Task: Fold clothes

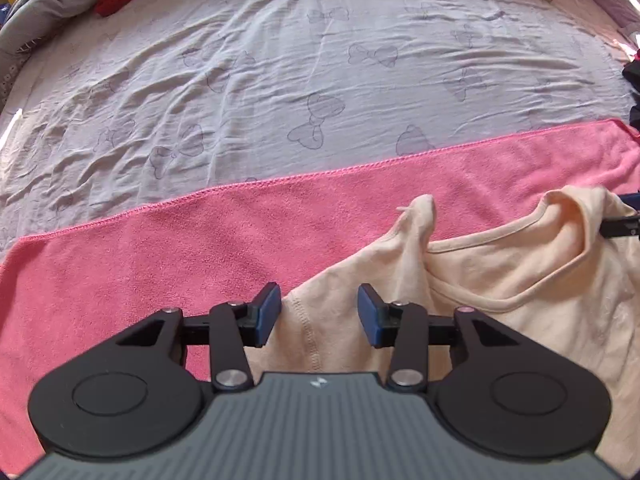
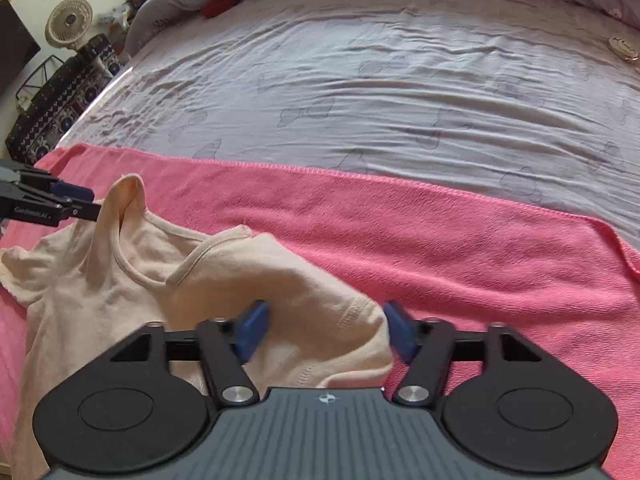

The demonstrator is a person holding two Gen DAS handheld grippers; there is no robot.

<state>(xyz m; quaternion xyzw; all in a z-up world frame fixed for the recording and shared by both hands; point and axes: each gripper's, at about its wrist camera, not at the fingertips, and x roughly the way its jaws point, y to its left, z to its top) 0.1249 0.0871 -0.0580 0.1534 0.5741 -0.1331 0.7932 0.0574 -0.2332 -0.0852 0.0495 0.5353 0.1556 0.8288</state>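
Only our right wrist view shows a fan (image 2: 69, 24) at 10 o'clock. Both our left gripper (image 1: 319, 316) and right gripper (image 2: 325, 330) hold jaws open around the soft peach T-shirt (image 1: 500, 276) on the fuzzy pink towel (image 1: 160, 248).

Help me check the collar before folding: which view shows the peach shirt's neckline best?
The right wrist view: the peach cotton shirt's neckline curves openly across the garment. The left wrist view shows the neckline too, but off to the side.
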